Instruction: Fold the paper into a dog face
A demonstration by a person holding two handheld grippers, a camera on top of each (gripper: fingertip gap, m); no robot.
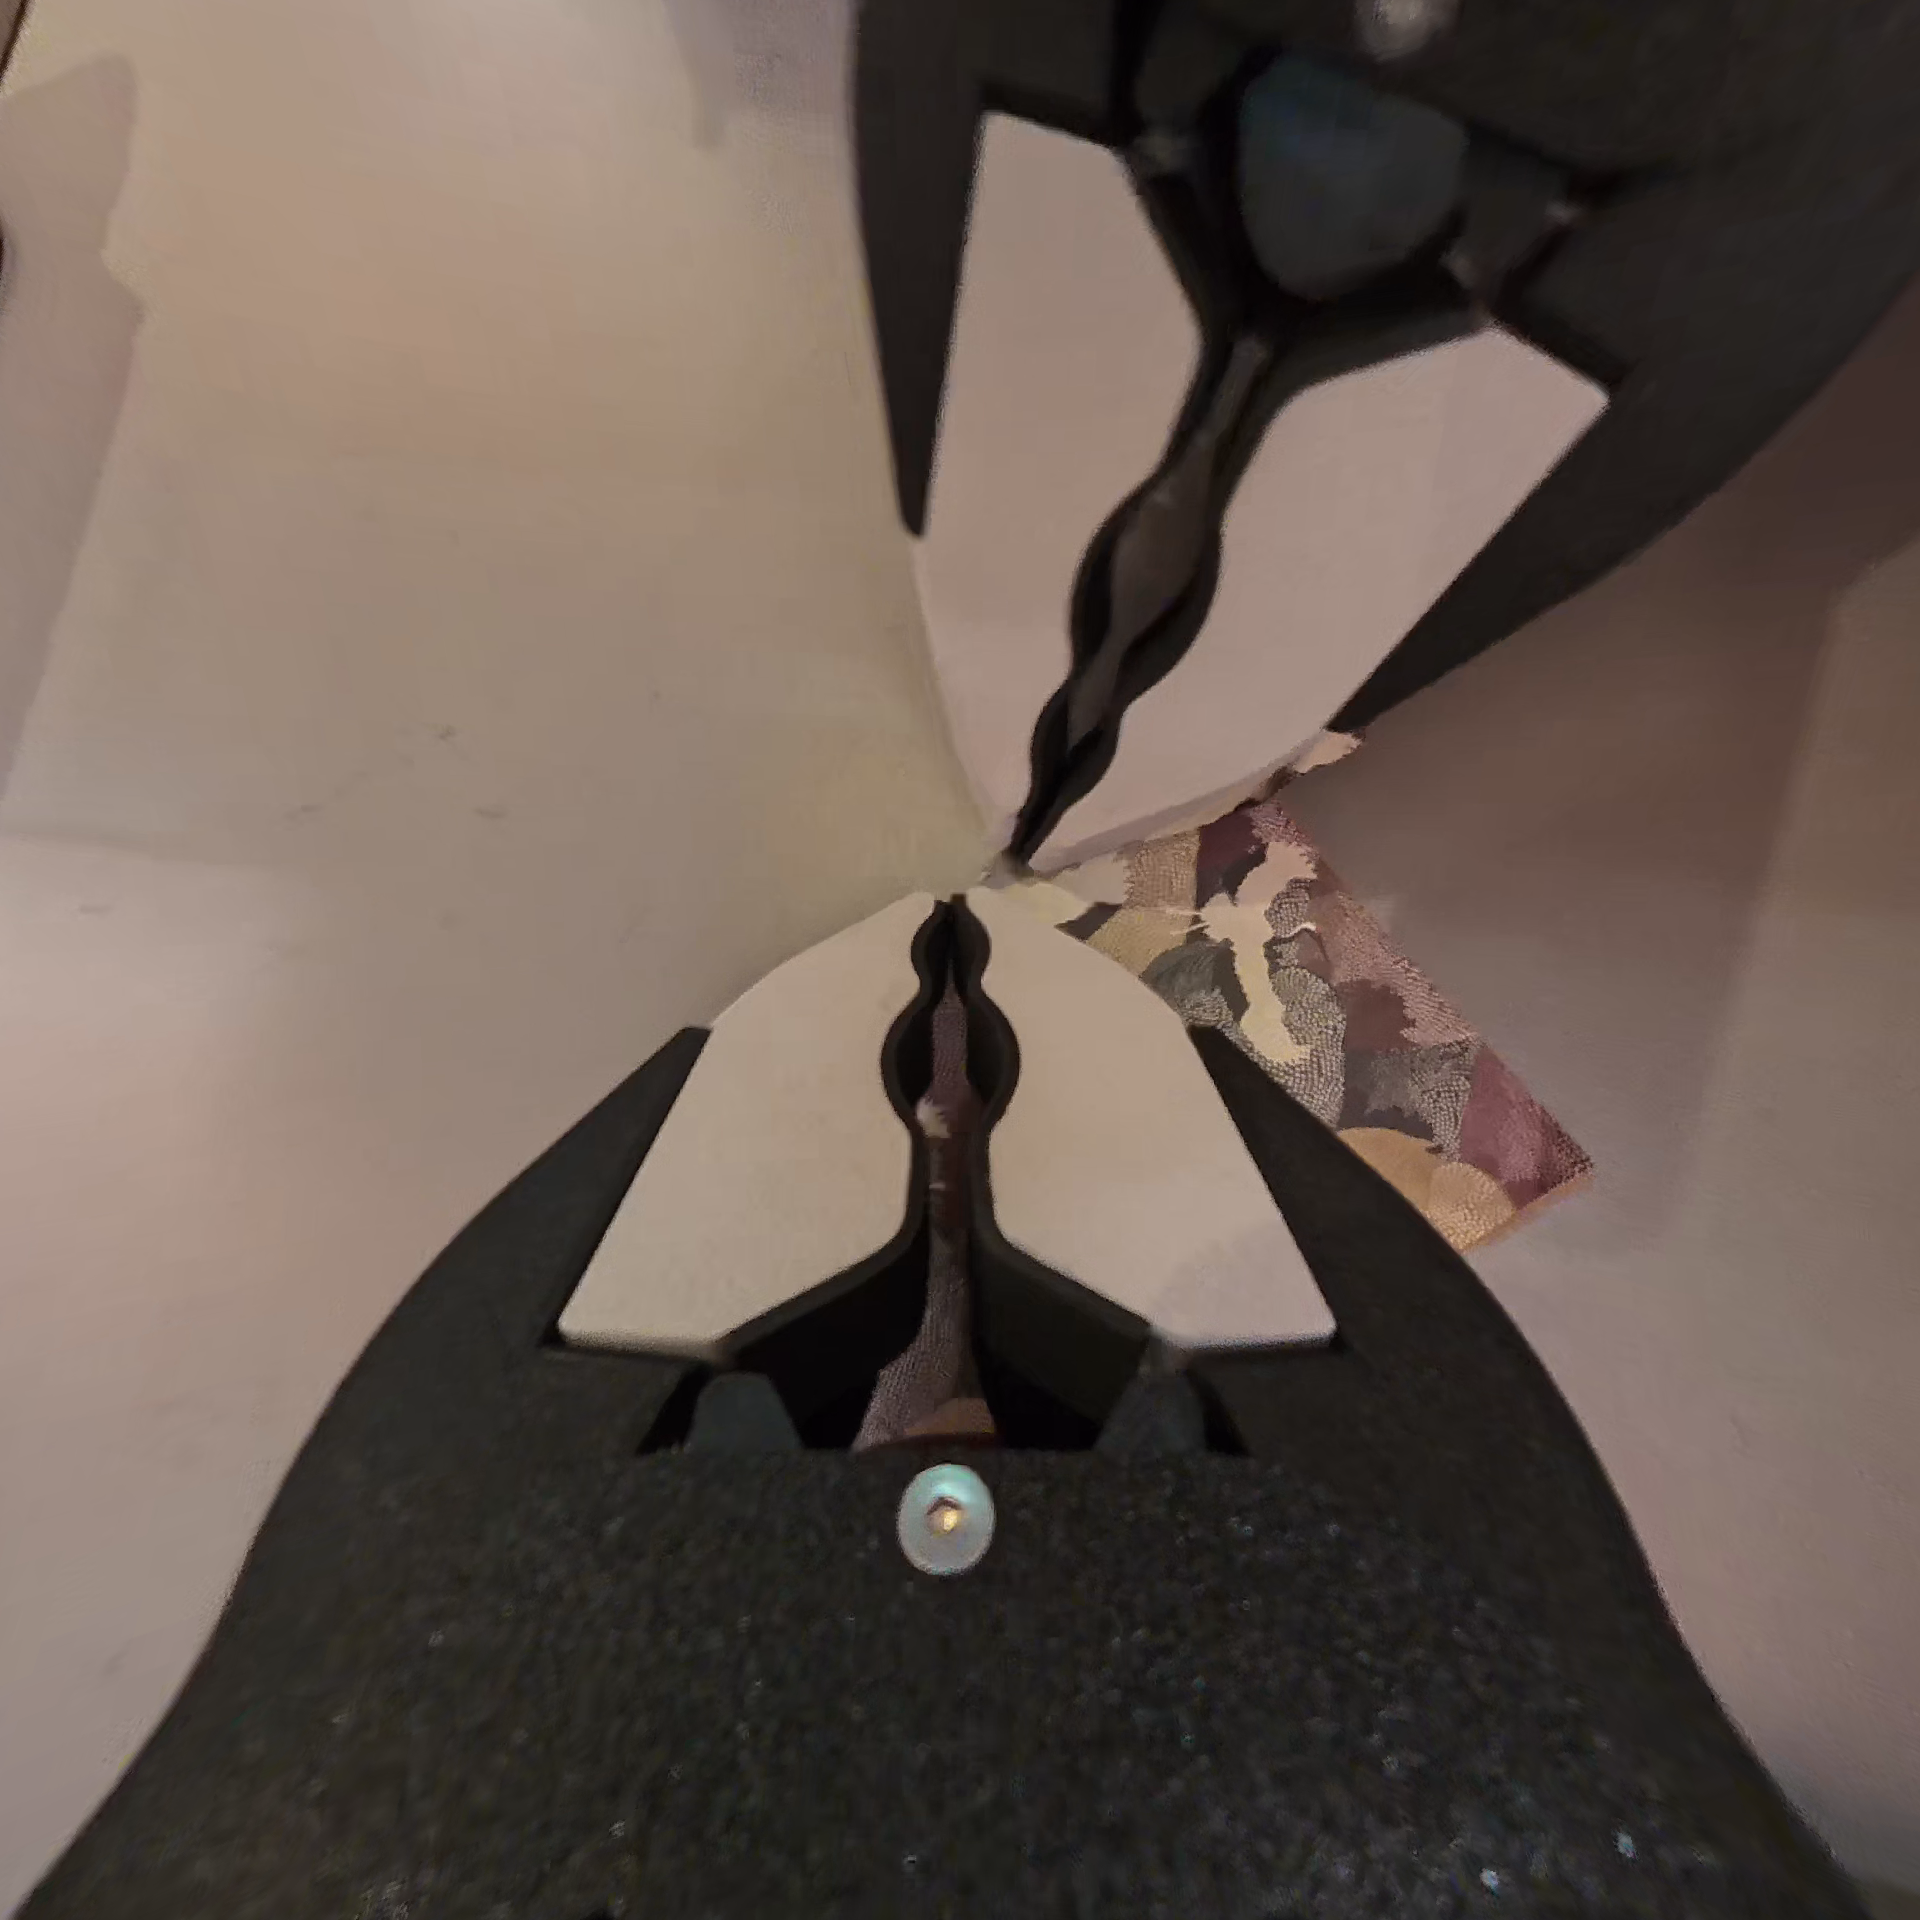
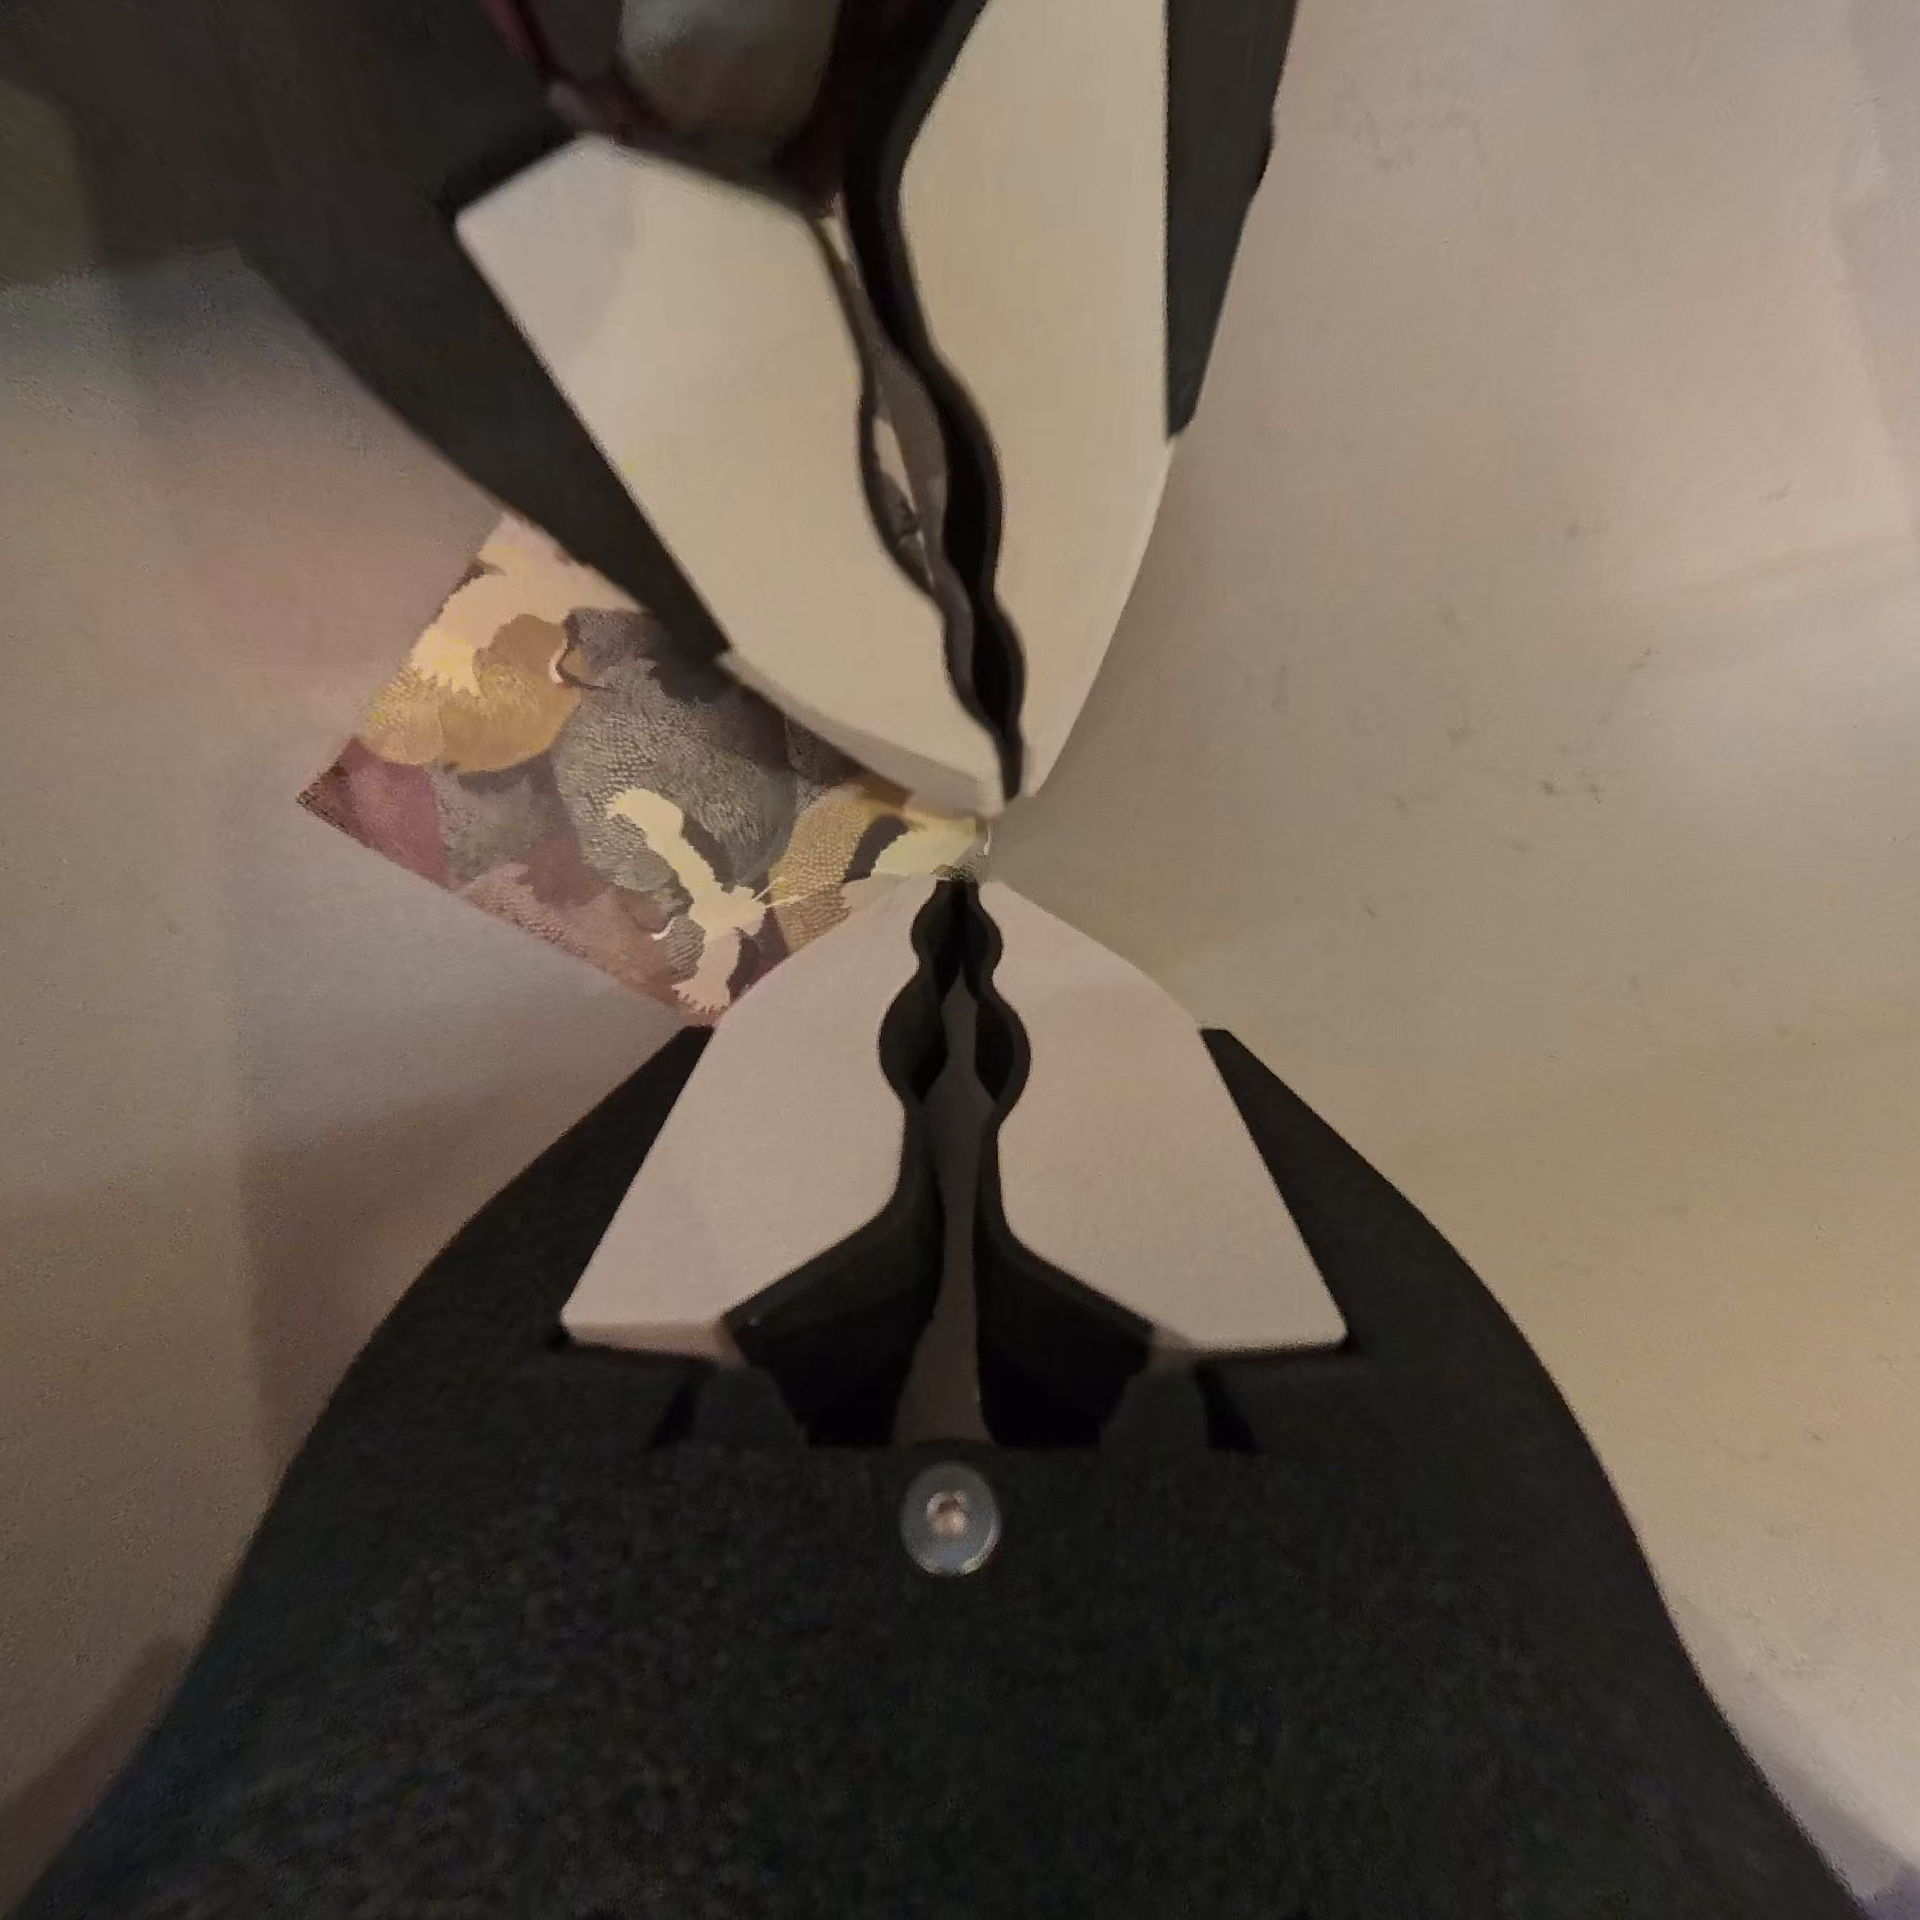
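Left tongs (image 1: 951, 909) fill the lower half of the left wrist view, black, fingers pressed together with a strip of the patterned paper (image 1: 1340, 1023) visible between them down to the base. Opposite, the right tongs (image 1: 1013, 857) enter from the top of that view, likewise closed, tips meeting the left tips at almost the same point on the paper. Paper shows a cream-white face under both tools and a printed face, purple, grey and gold with pale bird shapes, turned out to one side. Small tears or ragged bits are visible at the pinched corner. Right wrist view confirms: right tongs (image 2: 961, 888) closed at the paper (image 2: 582, 769) corner, left tongs (image 2: 997, 790) closed on it from above. Paper is just over a pale tabletop (image 1: 416, 520); contact with it cannot be told.
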